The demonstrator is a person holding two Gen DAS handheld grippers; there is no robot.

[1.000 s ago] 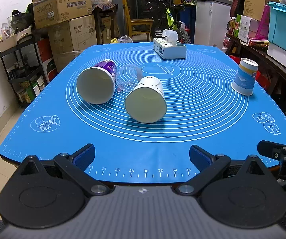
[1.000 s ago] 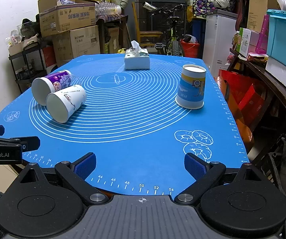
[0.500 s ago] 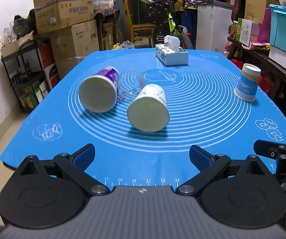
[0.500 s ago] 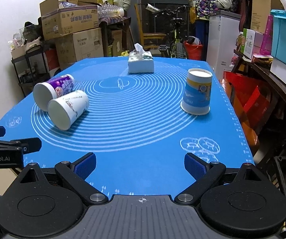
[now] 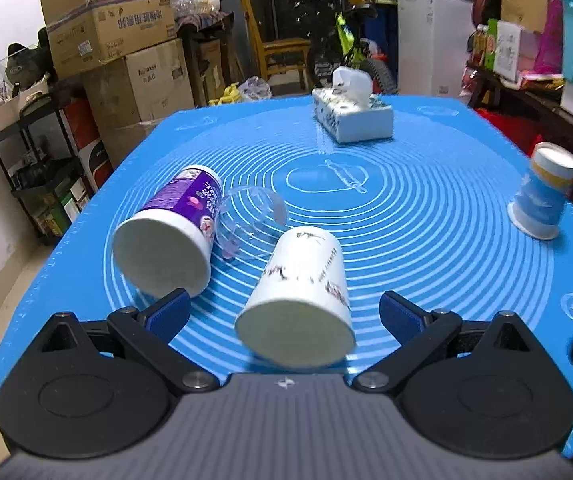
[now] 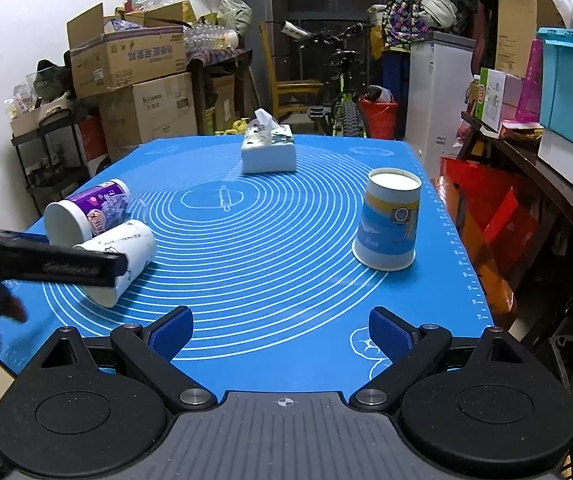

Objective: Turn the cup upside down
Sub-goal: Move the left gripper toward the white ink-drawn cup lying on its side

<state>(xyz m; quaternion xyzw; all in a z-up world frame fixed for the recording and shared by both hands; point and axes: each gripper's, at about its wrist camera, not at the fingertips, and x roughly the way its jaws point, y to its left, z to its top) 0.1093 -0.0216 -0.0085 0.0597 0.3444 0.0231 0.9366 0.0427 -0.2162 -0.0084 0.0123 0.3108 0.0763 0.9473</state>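
A white paper cup (image 5: 302, 296) lies on its side on the blue mat (image 5: 426, 240), its mouth facing me. My left gripper (image 5: 284, 316) is open, with its jaws either side of the cup's mouth and not touching it. A purple cup (image 5: 174, 228) and a clear plastic cup (image 5: 252, 220) lie on their sides to the left. A blue and yellow cup (image 6: 390, 220) stands upside down on the right. My right gripper (image 6: 282, 334) is open and empty over the mat's front edge. The white cup (image 6: 122, 258) shows there too, partly behind the left gripper's finger (image 6: 66, 266).
A tissue box (image 5: 352, 114) stands at the mat's far side. Stacked cardboard boxes (image 5: 126, 60), a shelf, a bicycle and a chair crowd the room behind. A side table (image 6: 546, 168) with bins stands to the right.
My left gripper has moved forward over the mat until its open jaws flank the white cup. My right gripper has edged forward a little. No cup has moved.
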